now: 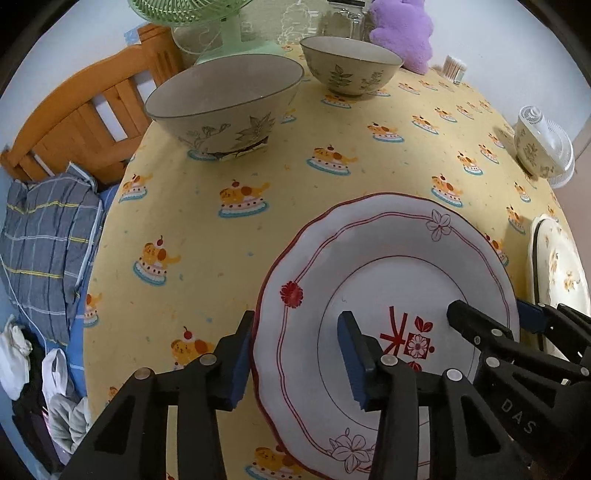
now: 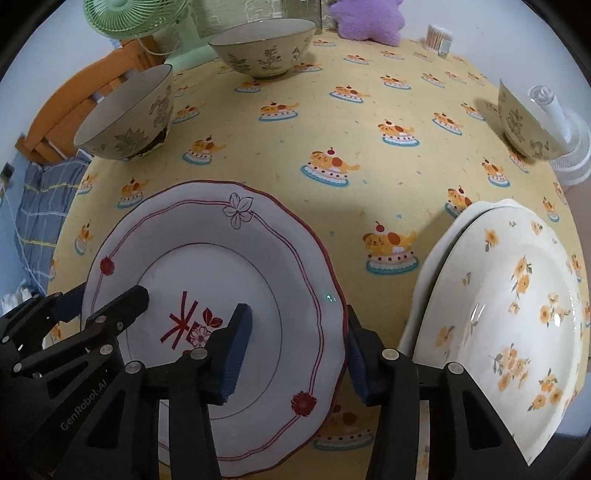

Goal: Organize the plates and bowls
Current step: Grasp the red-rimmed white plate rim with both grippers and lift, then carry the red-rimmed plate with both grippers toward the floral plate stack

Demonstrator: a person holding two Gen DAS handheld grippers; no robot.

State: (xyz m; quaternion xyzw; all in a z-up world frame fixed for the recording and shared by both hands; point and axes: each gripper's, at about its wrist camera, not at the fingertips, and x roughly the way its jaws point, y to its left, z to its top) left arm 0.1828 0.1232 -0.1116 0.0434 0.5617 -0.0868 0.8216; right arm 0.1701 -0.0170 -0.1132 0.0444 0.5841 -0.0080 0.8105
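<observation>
Left wrist view shows the left gripper (image 1: 295, 354) with its jaws spread wide around the left rim of the red-trimmed plate (image 1: 384, 280): one blue pad sits outside the scalloped edge, the other over the plate's inner face. Whether the pads touch the plate cannot be told. The right gripper (image 1: 517, 317) reaches in from the right across the plate's opposite edge.

Right wrist view shows that right gripper (image 2: 295, 350) likewise spread apart, one pad above the plate's middle and the other just outside its right rim. The left gripper (image 2: 99, 302) appears at the lower left, straddling the far edge.

The plate lies flat on the yellow tablecloth (image 1: 207, 229) near the table's front edge. Just to its right, apart from it, sits the flowered plate (image 2: 509, 295), resting on another cream plate whose rim shows beneath.

Three bowls stand upright farther back: a large bowl (image 1: 225, 107) at the left, a leaf-patterned bowl (image 1: 351, 66) behind it, and a small bowl (image 1: 532, 147) at the right edge beside a white fan (image 1: 550, 144). A green fan (image 1: 218, 22) and a purple plush toy (image 1: 402, 33) stand at the back.
</observation>
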